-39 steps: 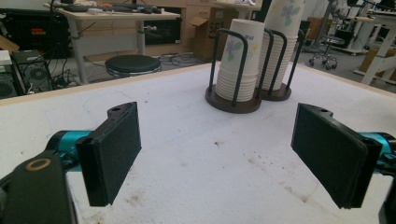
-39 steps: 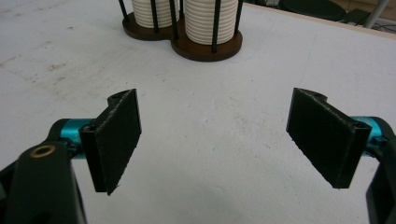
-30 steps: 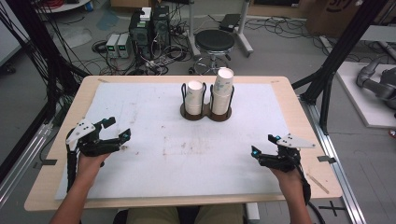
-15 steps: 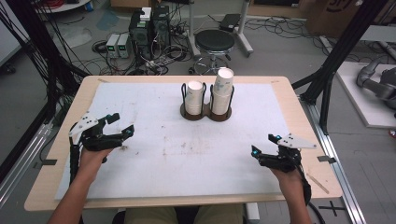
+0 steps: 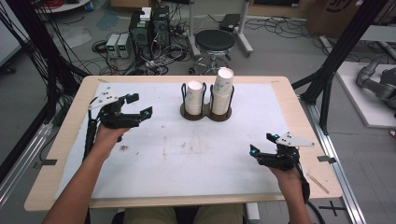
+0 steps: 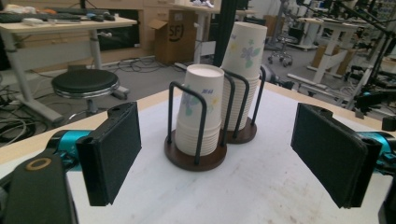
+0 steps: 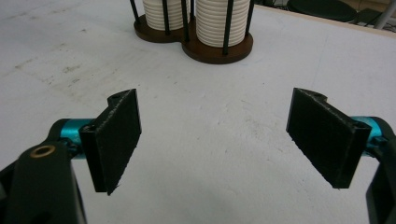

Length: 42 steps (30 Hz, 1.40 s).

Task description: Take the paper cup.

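Two stacks of white paper cups stand upside down in a double wire holder with a dark round base (image 5: 206,115) at the table's far middle. The left stack (image 5: 194,97) (image 6: 200,109) is shorter than the right stack (image 5: 222,90) (image 6: 242,72). My left gripper (image 5: 140,105) (image 6: 219,158) is open, raised above the table to the left of the holder, its jaws facing the shorter stack. My right gripper (image 5: 262,143) (image 7: 217,140) is open near the table's front right, low over the sheet, with nothing between its jaws. The holder's base (image 7: 196,45) lies ahead of it.
A white sheet (image 5: 177,154) covers the wooden table (image 5: 60,154). A black stool (image 5: 215,42), computer boxes (image 5: 149,28) and cables lie on the floor behind the table. Black frame posts (image 5: 336,60) stand at the right.
My left gripper has moved forward and to the right, toward the cup holder, and risen. My right gripper has stayed where it was.
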{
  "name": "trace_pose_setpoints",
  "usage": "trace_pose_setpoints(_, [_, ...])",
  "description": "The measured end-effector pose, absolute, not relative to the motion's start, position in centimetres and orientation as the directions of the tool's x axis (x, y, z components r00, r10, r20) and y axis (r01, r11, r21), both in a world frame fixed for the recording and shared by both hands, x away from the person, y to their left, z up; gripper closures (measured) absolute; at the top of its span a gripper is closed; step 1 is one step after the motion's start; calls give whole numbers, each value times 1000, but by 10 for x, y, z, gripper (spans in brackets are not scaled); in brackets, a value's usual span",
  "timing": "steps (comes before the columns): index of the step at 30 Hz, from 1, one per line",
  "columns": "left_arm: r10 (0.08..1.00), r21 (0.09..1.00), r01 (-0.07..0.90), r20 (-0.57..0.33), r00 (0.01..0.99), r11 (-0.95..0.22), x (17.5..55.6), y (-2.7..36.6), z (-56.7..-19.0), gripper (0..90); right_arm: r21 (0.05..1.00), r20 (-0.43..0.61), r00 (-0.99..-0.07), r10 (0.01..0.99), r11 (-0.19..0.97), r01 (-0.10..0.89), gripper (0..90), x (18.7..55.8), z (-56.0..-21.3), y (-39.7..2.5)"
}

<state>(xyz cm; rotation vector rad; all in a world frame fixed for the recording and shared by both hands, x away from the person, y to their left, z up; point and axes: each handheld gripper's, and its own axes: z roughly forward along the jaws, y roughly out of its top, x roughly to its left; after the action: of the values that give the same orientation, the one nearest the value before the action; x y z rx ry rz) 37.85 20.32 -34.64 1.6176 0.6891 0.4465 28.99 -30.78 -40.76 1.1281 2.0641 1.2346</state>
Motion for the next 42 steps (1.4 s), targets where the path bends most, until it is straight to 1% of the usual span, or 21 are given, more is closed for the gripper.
trace_pose_setpoints(5, [631,978,194,-99,770,-83,399,184,-339,159,877,15,-542,840,249,411,183,291,-408,-310])
trace_pose_setpoints(7, [619,978,198,-111,777,-72,407,177,-336,159,877,17,-542,840,248,412,183,291,-408,-310])
trace_pose_setpoints(16, [598,977,191,-100,796,-90,437,143,-320,158,879,27,-544,839,239,412,183,290,-407,-311])
trace_pose_setpoints(19, [592,976,204,-118,797,-80,447,132,-318,157,880,29,-543,839,236,411,183,290,-407,-313])
trace_pose_setpoints(21, [588,978,193,-112,801,-76,455,119,-315,157,881,31,-544,839,234,411,183,291,-407,-314])
trace_pose_setpoints(22, [588,978,193,-112,801,-76,455,119,-315,160,881,31,-544,839,234,411,183,291,-407,-314])
trace_pose_setpoints(23, [584,976,205,-122,802,-79,459,115,-314,156,882,38,-541,840,226,413,183,291,-407,-315])
trace_pose_setpoints(26, [583,975,195,-96,806,-110,469,101,-311,158,882,43,-543,839,223,415,183,291,-407,-315])
trace_pose_setpoints(27, [582,972,208,-105,806,-113,473,97,-310,158,882,43,-543,839,223,415,183,291,-407,-315])
trace_pose_setpoints(31, [589,969,212,-97,802,-129,487,83,-312,158,883,46,-548,835,223,412,183,291,-407,-315])
trace_pose_setpoints(32, [599,962,238,-114,792,-131,495,79,-316,157,884,47,-548,835,220,412,183,291,-407,-315])
trace_pose_setpoints(38, [623,944,272,-102,776,-185,510,65,-327,157,886,55,-543,838,209,413,183,291,-407,-320])
trace_pose_setpoints(42, [634,936,291,-104,767,-199,514,60,-333,158,886,56,-543,838,209,414,183,290,-407,-321])
